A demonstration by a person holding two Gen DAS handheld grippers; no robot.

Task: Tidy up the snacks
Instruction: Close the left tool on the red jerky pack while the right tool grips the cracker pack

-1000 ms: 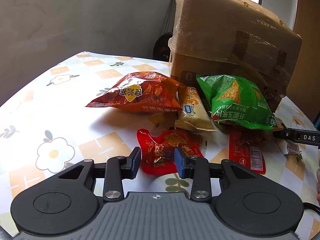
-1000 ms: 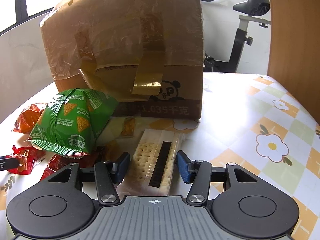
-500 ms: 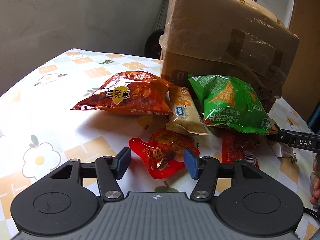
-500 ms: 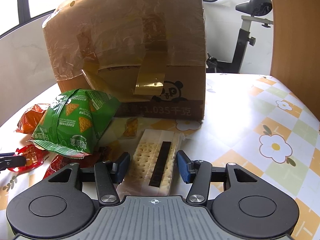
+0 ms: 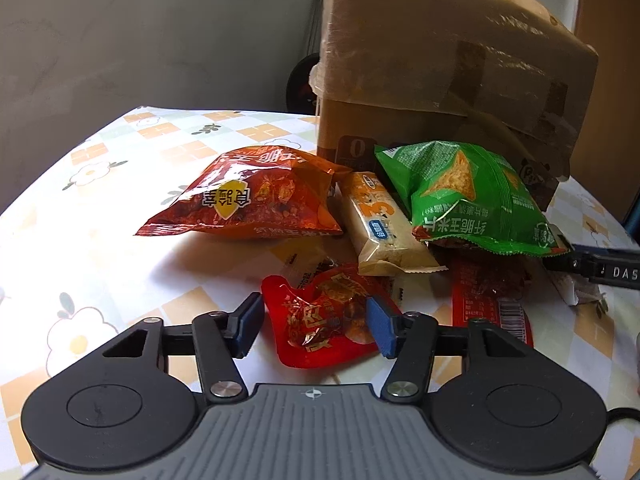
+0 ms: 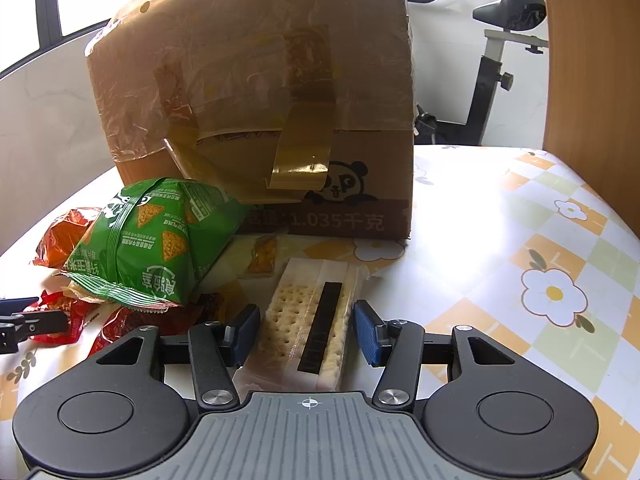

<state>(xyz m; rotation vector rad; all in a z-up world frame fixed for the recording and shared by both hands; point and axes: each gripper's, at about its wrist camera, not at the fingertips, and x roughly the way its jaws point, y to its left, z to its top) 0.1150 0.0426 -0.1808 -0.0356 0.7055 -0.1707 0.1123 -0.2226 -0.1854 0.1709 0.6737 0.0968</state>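
Both hand-held grippers (image 5: 314,330) (image 6: 306,334) part-open, angled down

Home — exercise bike (image 6: 496,64), floral tablecloth (image 6: 520,216)

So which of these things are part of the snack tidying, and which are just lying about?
Part of the job:
- red pouch
- cracker pack
- green chip bag
- orange chip bag
- snack bar
- cardboard box

Just there:
- exercise bike
- flowered tablecloth

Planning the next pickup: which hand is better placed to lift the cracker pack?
Right. The right tool already straddles the cracker pack. The left tool sits around the small red pouch instead.
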